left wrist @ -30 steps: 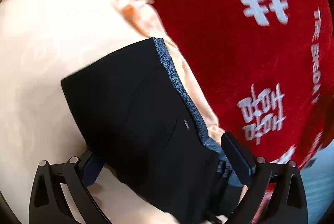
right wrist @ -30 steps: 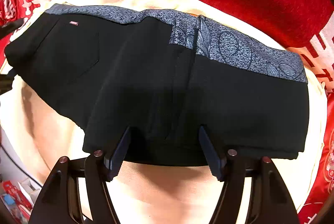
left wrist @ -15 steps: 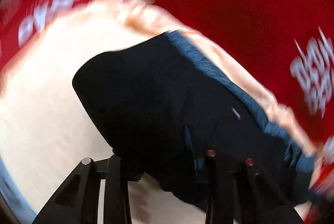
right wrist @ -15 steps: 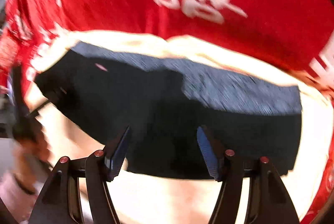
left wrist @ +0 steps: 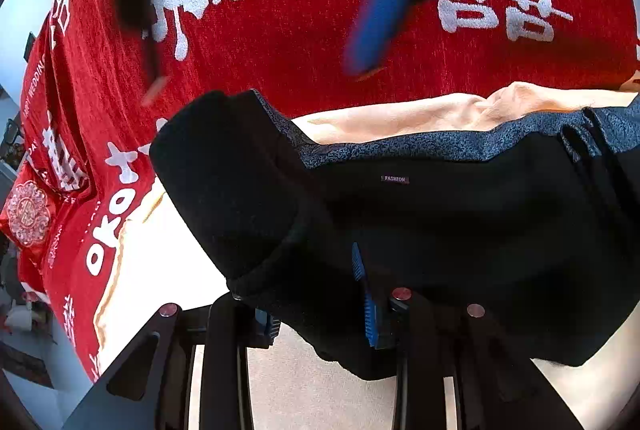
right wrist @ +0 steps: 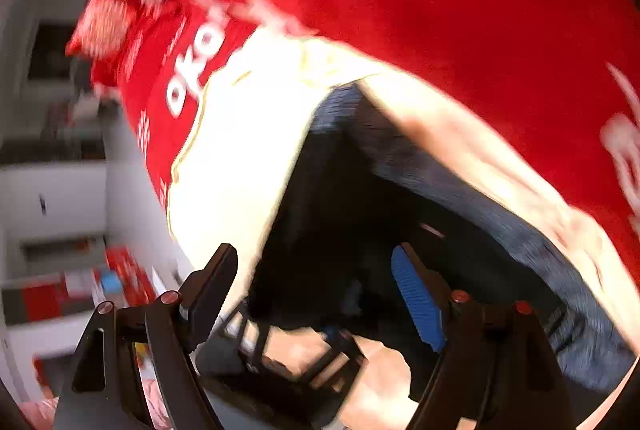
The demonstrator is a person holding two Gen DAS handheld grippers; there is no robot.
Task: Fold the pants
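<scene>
The black pants point(left wrist: 460, 230), with a grey patterned waistband and a small "FASHION" tag, lie on a cream cloth point(left wrist: 400, 113) spread over a red blanket point(left wrist: 300, 9) with white characters. One end is lifted and curls over the rest. The left gripper point(left wrist: 316, 306) pinches a thick bunch of the fabric at the near edge, its jaws drawn in on it. The right gripper point(right wrist: 316, 294) hovers near that end with its jaws spread and nothing between them; its view is blurred. The step in hand appears to be carrying one side across for another fold. The next move likely calls for laying the lifted flap flat with edges aligned, then letting go.
</scene>
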